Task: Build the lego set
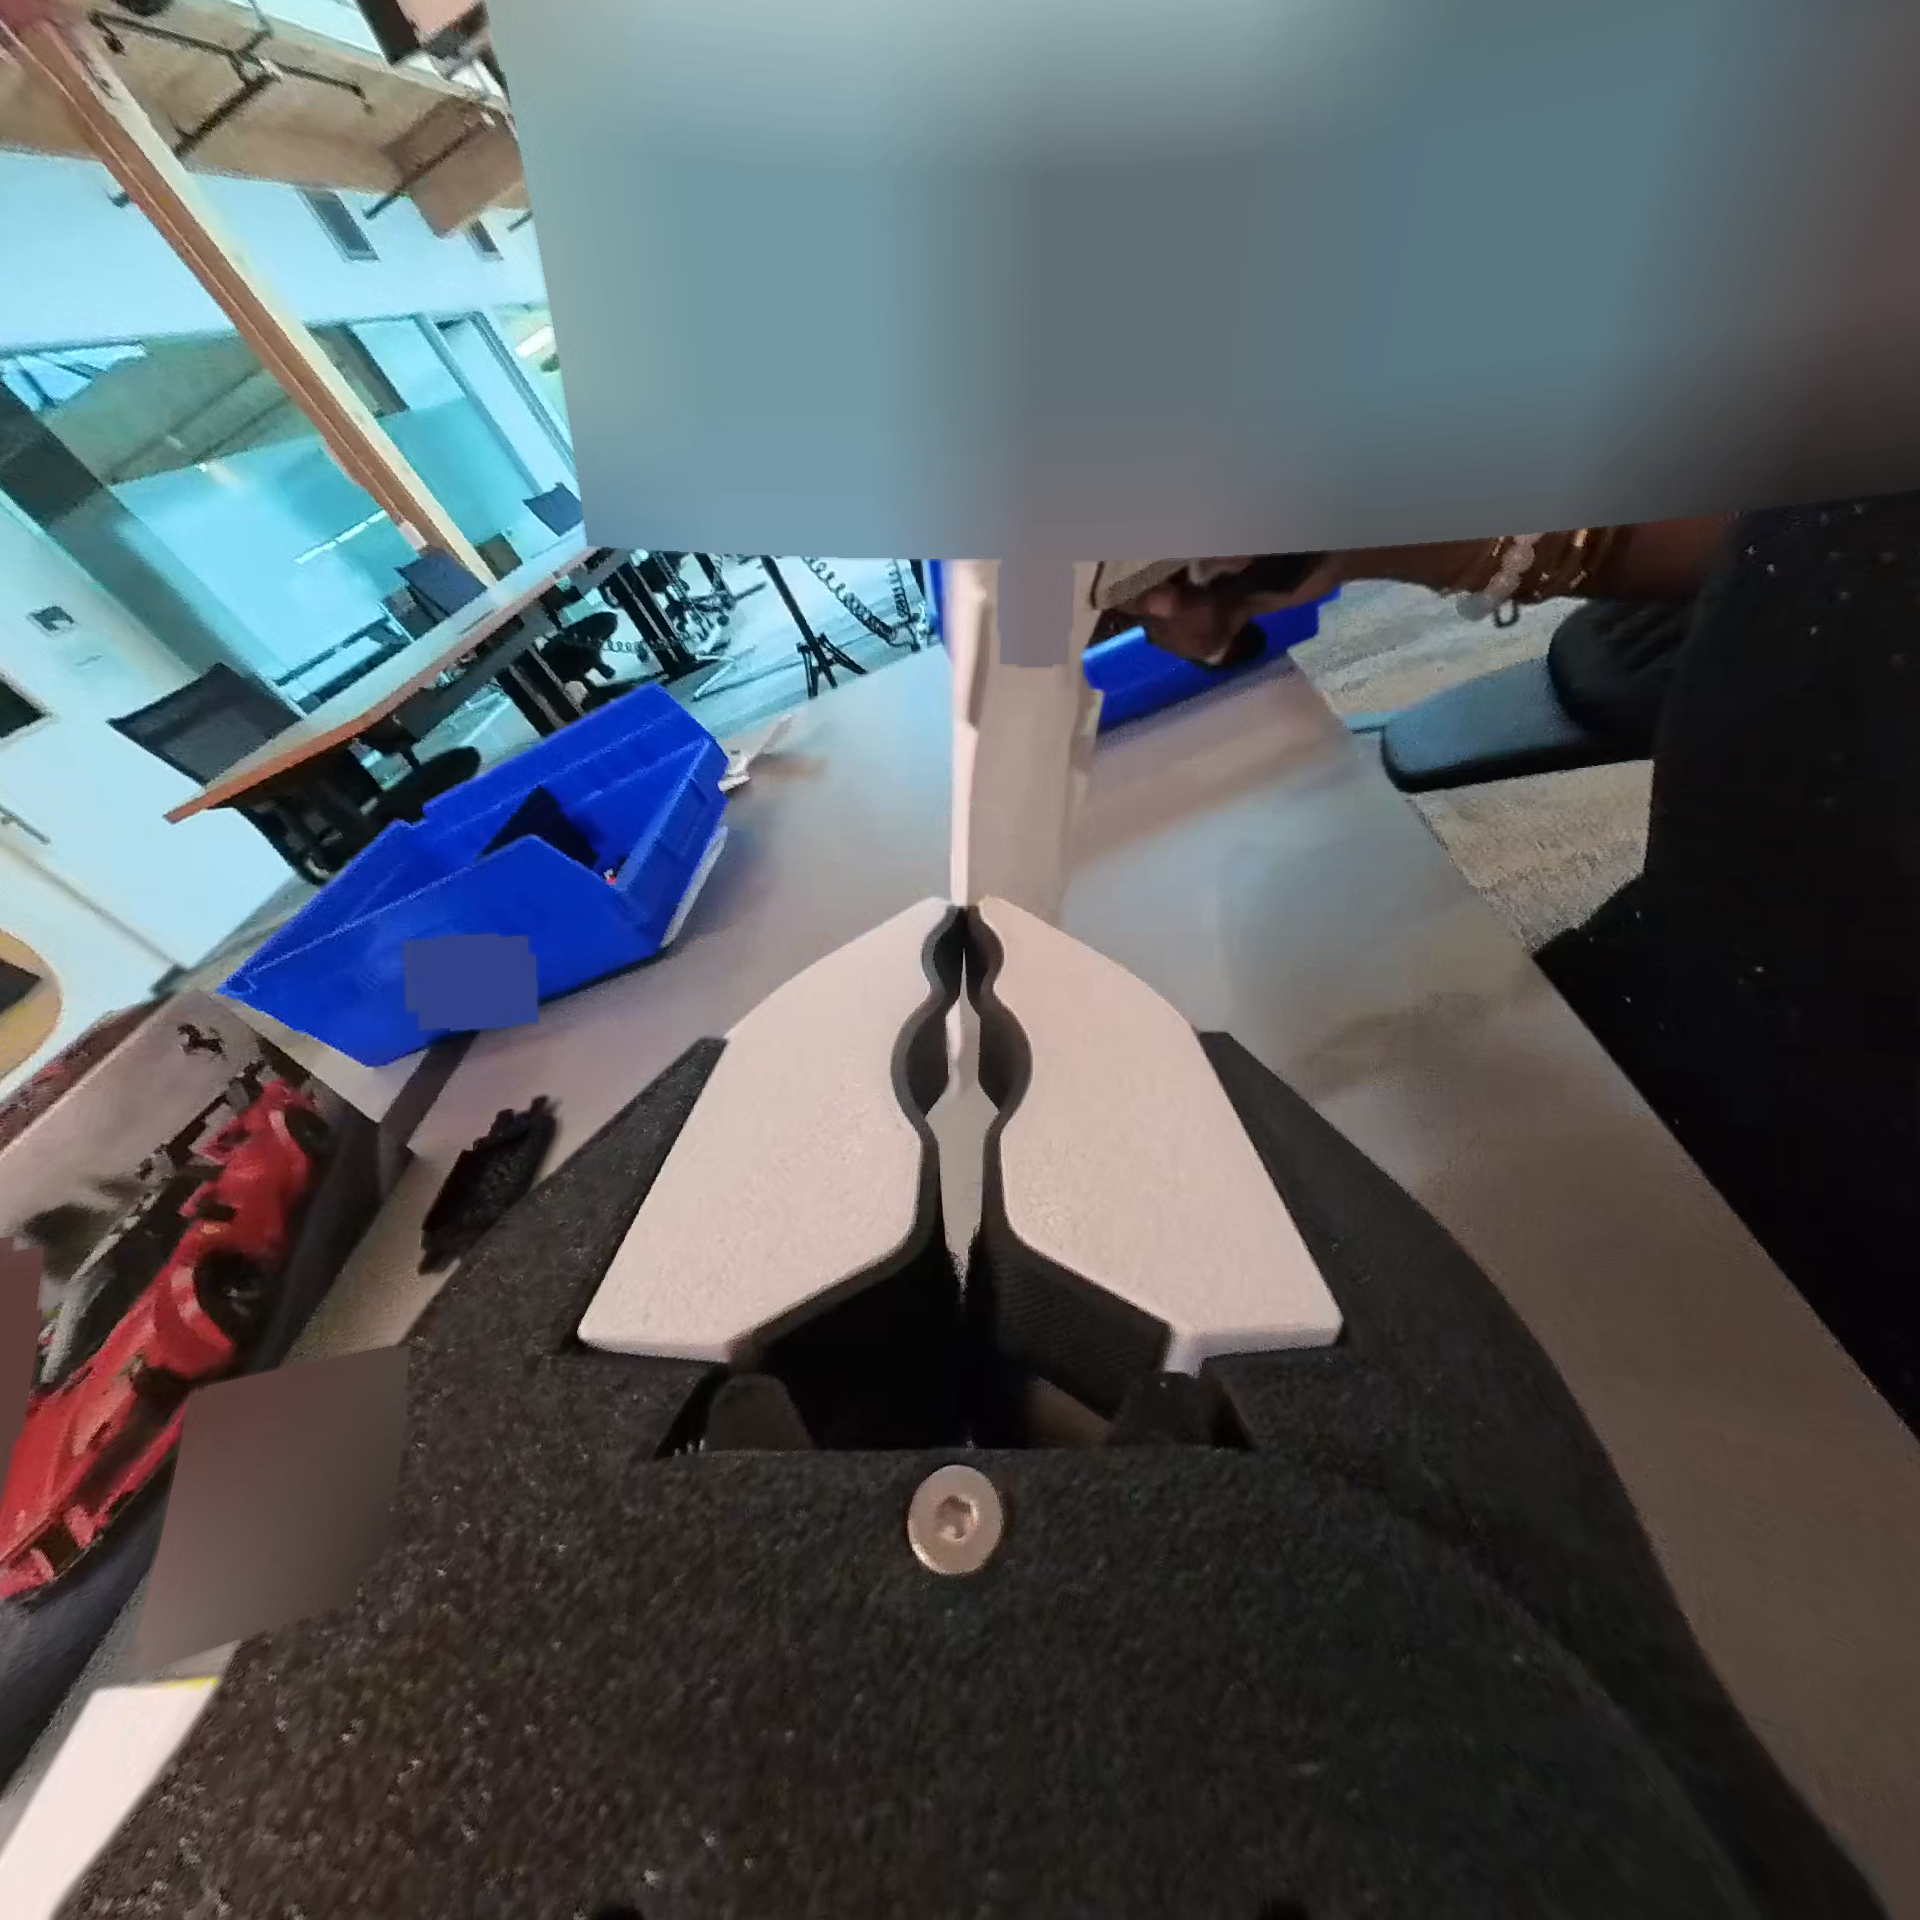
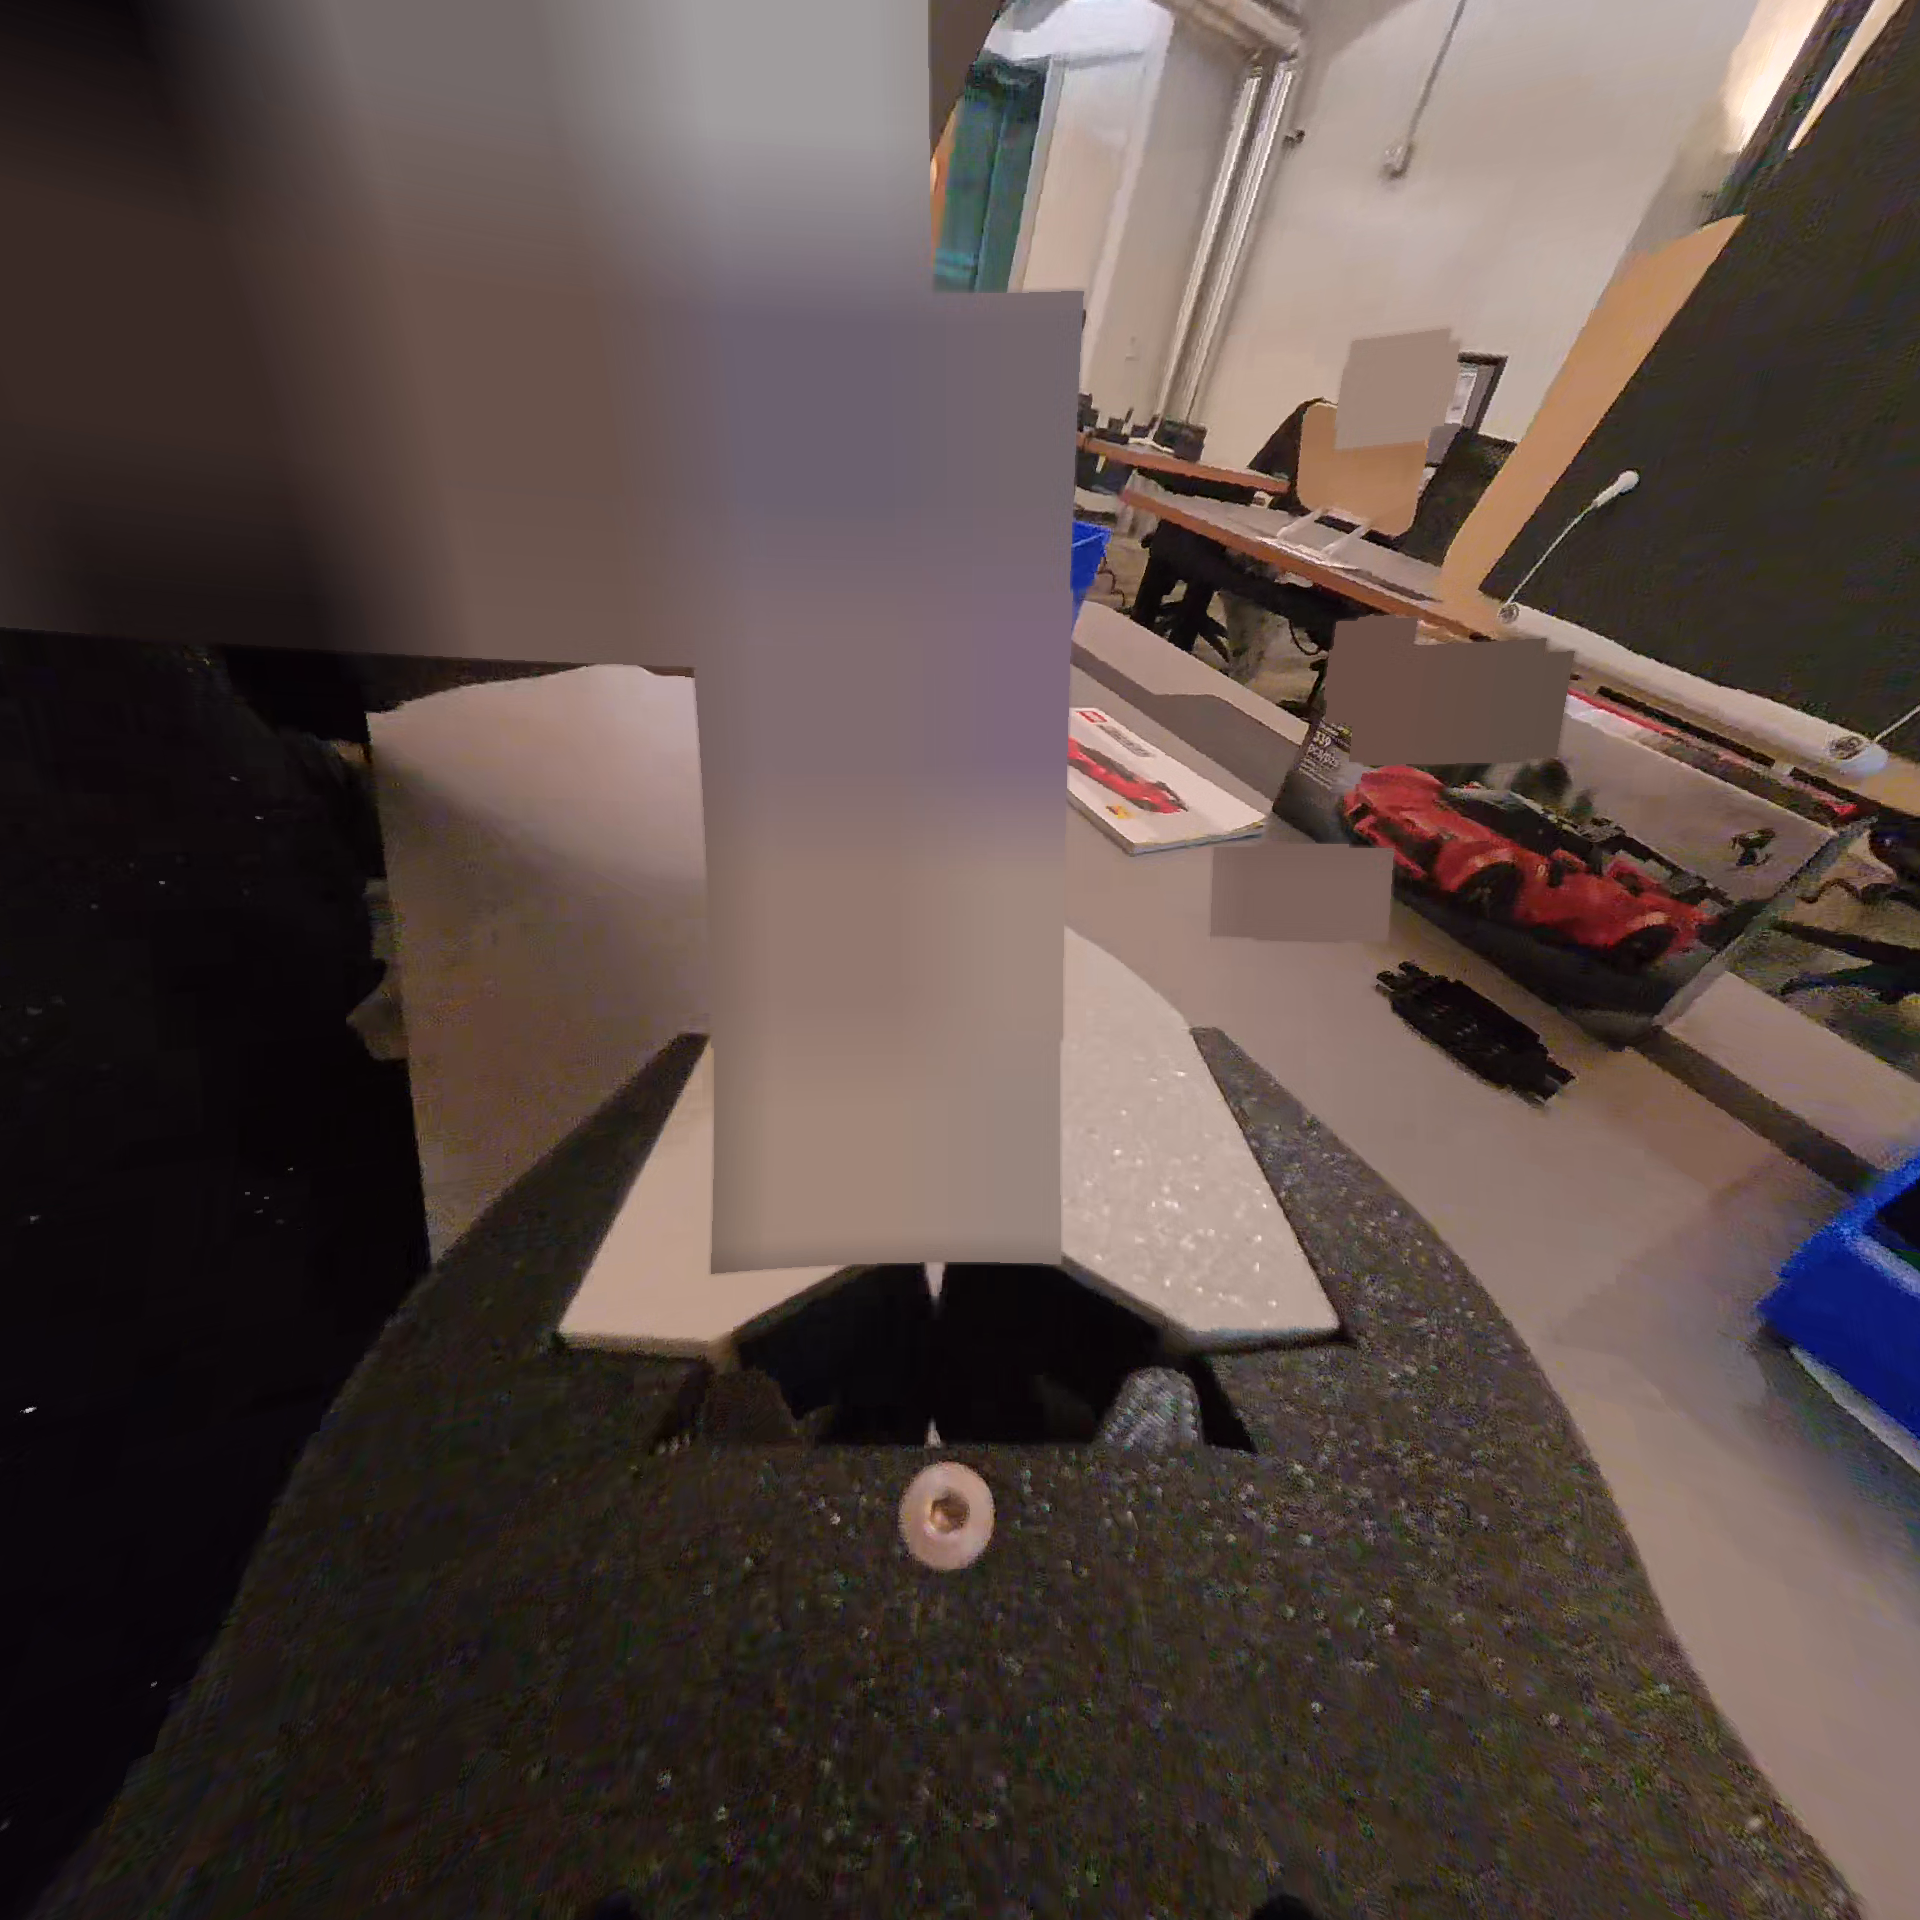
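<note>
My left gripper is shut on a flat white paper piece. The paper stands edge-on, rises from the fingertips, and a thin white strip of it runs back between the pads. In the right wrist view the same white paper stands broadside just ahead of my right gripper. A mosaic patch hides that gripper's fingertips. Its white fingers lie close together, with a white sliver showing between their bases. Both grippers are over the grey table.
A blue bin lies to the left, a second behind the paper, and another at the right edge. A box picturing a red car, a booklet and a black built piece lie on the table. A person in black sits close by.
</note>
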